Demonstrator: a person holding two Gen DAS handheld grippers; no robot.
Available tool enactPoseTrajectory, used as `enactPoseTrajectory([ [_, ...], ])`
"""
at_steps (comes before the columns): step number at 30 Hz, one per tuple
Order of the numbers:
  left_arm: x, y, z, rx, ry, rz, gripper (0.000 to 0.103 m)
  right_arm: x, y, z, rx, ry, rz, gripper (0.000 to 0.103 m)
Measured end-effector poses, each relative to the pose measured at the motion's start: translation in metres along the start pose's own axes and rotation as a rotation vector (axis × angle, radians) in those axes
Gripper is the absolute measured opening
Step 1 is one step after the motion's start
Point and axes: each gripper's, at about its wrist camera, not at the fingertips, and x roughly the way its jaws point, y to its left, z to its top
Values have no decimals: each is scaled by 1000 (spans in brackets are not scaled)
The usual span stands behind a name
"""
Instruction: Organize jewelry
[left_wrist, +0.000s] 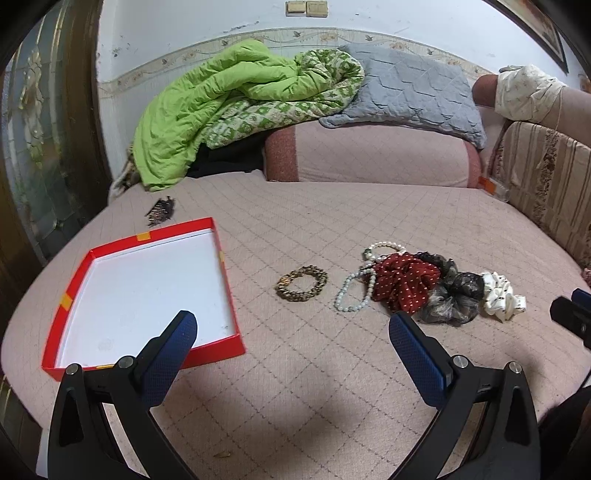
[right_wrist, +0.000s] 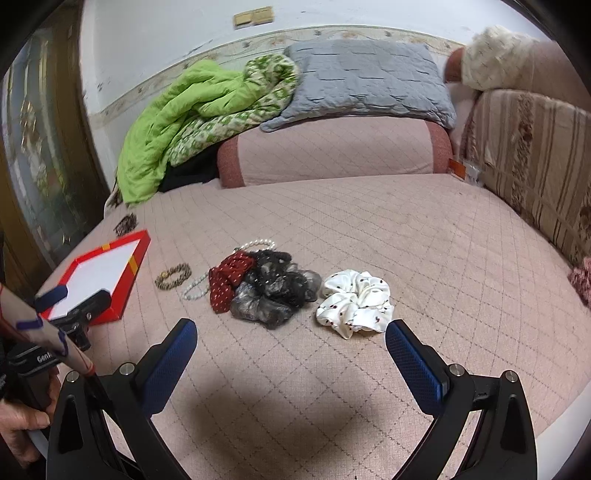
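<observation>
Red box (left_wrist: 236, 343) sits empty at the lower left of the frame on the bed (left_wrist: 332, 387). Gold bracelet (left_wrist: 302, 283), pearl beads (left_wrist: 354, 291) and scrunchies (left_wrist: 402, 280) lie outside it, middle right. Nothing is packed yet. Left tongs (left_wrist: 293, 328) and right tongs (right_wrist: 291, 338) are wide apart, holding nothing.
</observation>
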Motion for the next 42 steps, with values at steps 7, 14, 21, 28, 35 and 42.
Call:
enactPoseTrajectory([
  [7, 16, 4, 13, -29, 56, -117, 103, 1, -39, 5, 175, 2, -12, 103],
  [14, 65, 1, 35, -5, 171, -165, 86, 0, -36, 5, 139, -2, -14, 103],
  [21, 126, 13, 64, 17, 329, -164, 56, 1, -46, 6, 188, 1, 29, 103],
  [28, 163, -1, 62, 60, 448, -228, 41, 3, -54, 6, 243, 5, 66, 103],
  [35, 192, -19, 47, 119, 506, -220, 22, 3, -59, 6, 268, 7, 80, 103],
  [42, 176, -5, 45, 43, 424, -238, 6, 3, -60, 6, 271, 8, 71, 103],
])
